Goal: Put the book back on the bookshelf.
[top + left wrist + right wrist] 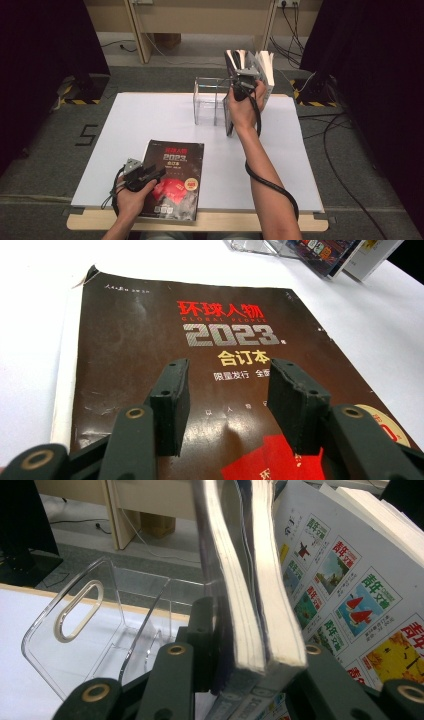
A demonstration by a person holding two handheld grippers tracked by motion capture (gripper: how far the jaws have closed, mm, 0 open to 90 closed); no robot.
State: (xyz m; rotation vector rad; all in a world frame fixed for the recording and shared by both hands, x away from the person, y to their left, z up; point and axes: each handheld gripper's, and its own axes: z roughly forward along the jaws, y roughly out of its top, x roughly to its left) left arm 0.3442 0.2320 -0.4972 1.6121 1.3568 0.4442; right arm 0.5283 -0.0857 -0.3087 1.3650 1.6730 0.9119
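A dark magazine [175, 185] with red and white print lies flat at the table's front left. My left gripper [159, 172] rests over its lower left part, and the left gripper view has my left gripper [227, 370] open above the magazine cover [150, 330] with nothing between the jaws. At the back, my right gripper [243, 75] is shut on two thin magazines [234, 59] that stand upright at the right end of a clear acrylic rack [207, 100]. In the right gripper view these two magazines [240, 605] stand between the jaws; the right pad is hidden behind them.
A thicker magazine with small colourful pictures [340, 590] leans just right of the held pair. The clear rack [80, 630] has a handle slot and dividers. A white sheet [150, 120] covers the table. Cables and dark curtains lie beyond the table edges.
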